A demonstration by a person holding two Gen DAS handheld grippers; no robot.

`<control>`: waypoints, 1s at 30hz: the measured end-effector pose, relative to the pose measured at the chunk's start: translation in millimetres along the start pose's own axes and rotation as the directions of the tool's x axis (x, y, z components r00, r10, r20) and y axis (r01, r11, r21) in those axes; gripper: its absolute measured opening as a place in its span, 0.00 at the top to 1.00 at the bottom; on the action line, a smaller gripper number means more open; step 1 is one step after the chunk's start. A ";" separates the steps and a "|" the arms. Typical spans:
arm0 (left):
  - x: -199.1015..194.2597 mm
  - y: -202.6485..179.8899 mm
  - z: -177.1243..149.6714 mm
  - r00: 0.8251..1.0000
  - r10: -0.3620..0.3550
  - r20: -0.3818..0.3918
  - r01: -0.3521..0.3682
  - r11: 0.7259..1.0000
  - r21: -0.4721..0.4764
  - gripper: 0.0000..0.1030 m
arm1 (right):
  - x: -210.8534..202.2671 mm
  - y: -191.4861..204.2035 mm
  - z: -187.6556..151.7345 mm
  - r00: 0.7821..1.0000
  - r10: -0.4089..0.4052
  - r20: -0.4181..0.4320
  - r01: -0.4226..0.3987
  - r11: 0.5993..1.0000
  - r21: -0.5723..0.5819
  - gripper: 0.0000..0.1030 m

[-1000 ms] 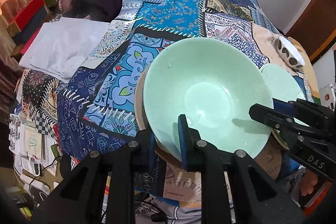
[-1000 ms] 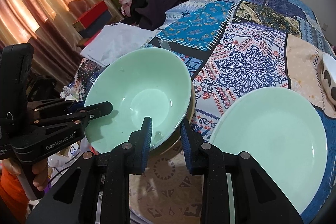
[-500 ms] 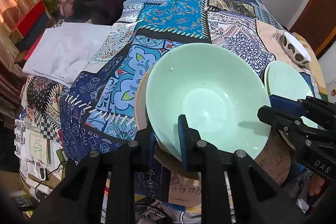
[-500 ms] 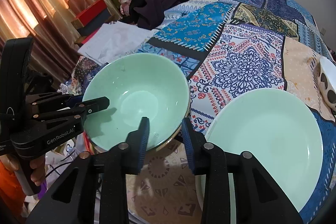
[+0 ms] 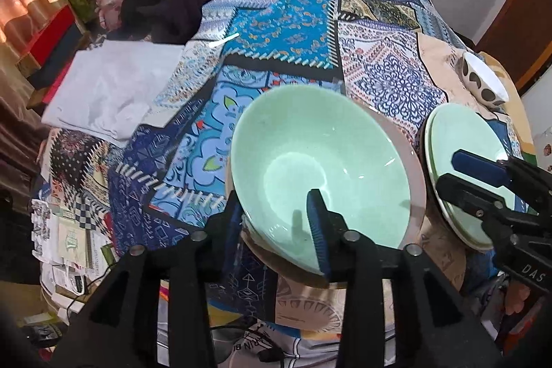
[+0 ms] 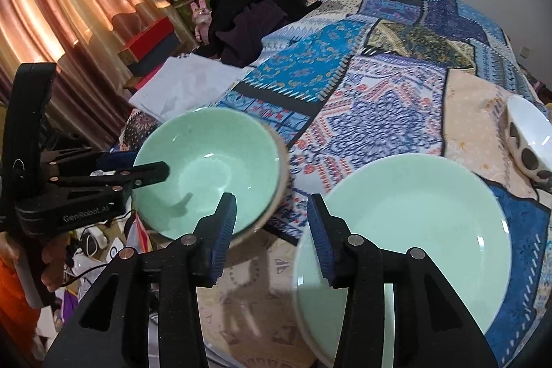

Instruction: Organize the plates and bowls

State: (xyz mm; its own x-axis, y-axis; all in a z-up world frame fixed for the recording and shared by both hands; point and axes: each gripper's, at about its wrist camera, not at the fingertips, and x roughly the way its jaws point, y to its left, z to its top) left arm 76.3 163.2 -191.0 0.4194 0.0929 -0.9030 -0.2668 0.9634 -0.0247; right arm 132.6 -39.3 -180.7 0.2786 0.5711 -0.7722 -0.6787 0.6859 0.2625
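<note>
Left gripper [image 5: 276, 212] clamped on near rim of green bowl [image 5: 321, 161] at frame centre, bowl nested in tan bowl [image 5: 415, 175], right gripper [image 6: 272, 219] parted, empty, green plate [image 6: 414, 230] lower right, spotted bowl [image 6: 528, 137] far right, patchwork cloth [image 6: 362, 85] beneath.

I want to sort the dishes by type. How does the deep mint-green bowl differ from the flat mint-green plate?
The deep mint-green bowl has steep walls; the flat mint-green plate is shallow and wider. The left gripper is shut on the bowl's rim, holding it tilted; the plate lies on the patterned cloth, with the open right gripper beside it. Both are glossy pale green.
</note>
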 end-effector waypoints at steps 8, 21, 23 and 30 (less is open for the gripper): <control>-24.4 -12.8 17.8 0.996 0.028 0.079 -0.031 0.999 0.033 0.49 | -39.3 -43.8 3.3 0.991 -0.103 0.084 0.101 0.994 0.035 0.60; -49.2 -111.0 81.8 0.972 -0.094 0.214 0.061 0.985 0.159 0.29 | -103.7 -172.8 -2.4 0.922 -0.364 0.134 0.328 0.916 0.229 0.53; -45.4 -129.4 91.2 0.971 -0.113 0.210 0.074 0.980 0.184 0.26 | -108.0 -194.9 -3.7 0.908 -0.400 0.122 0.359 0.896 0.263 0.53; -13.4 -196.9 126.9 0.973 -0.169 0.156 0.122 0.955 0.271 0.24 | -112.2 -248.6 -1.2 0.874 -0.474 0.105 0.419 0.845 0.332 0.53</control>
State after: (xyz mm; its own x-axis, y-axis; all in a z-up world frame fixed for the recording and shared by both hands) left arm 233.3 4.2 -119.6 0.5885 -0.0329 -0.8078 0.0318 0.9993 -0.0175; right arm 269.3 -274.5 -160.0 0.6365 0.2209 -0.7389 -0.2312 0.9687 0.0905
